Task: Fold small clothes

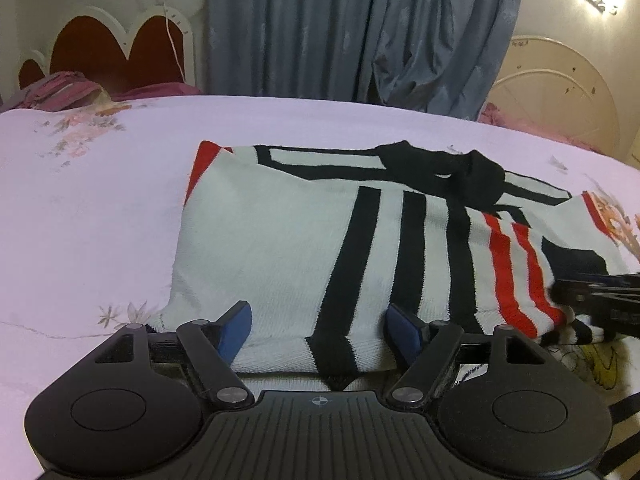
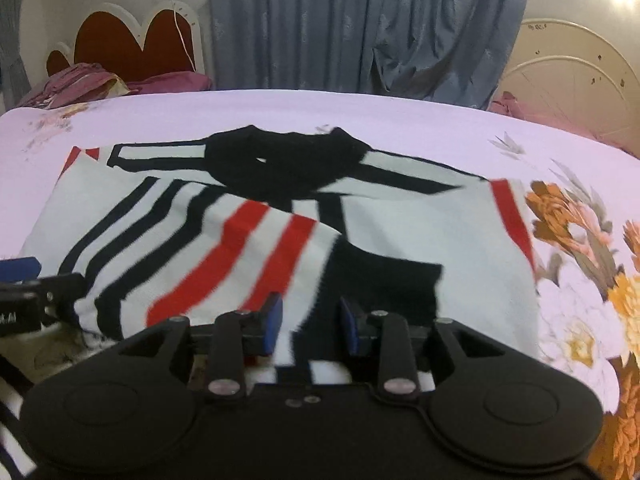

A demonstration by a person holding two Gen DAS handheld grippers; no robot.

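A small white knit sweater (image 1: 272,240) with black and red stripes and a black collar lies partly folded on the bed; it also shows in the right wrist view (image 2: 480,240). My left gripper (image 1: 318,330) is open, its blue pads either side of the sweater's near folded edge. My right gripper (image 2: 310,326) is open, pads either side of the near edge by the red-striped sleeve (image 2: 240,256). The right gripper shows at the right edge of the left wrist view (image 1: 600,296). The left gripper shows at the left edge of the right wrist view (image 2: 24,280).
The bed has a pale pink floral sheet (image 1: 80,208). A red and white headboard (image 1: 112,52) and purple pillows (image 1: 64,92) are at the far left. Blue curtains (image 1: 360,28) hang behind. A white round frame (image 1: 560,92) stands at the far right.
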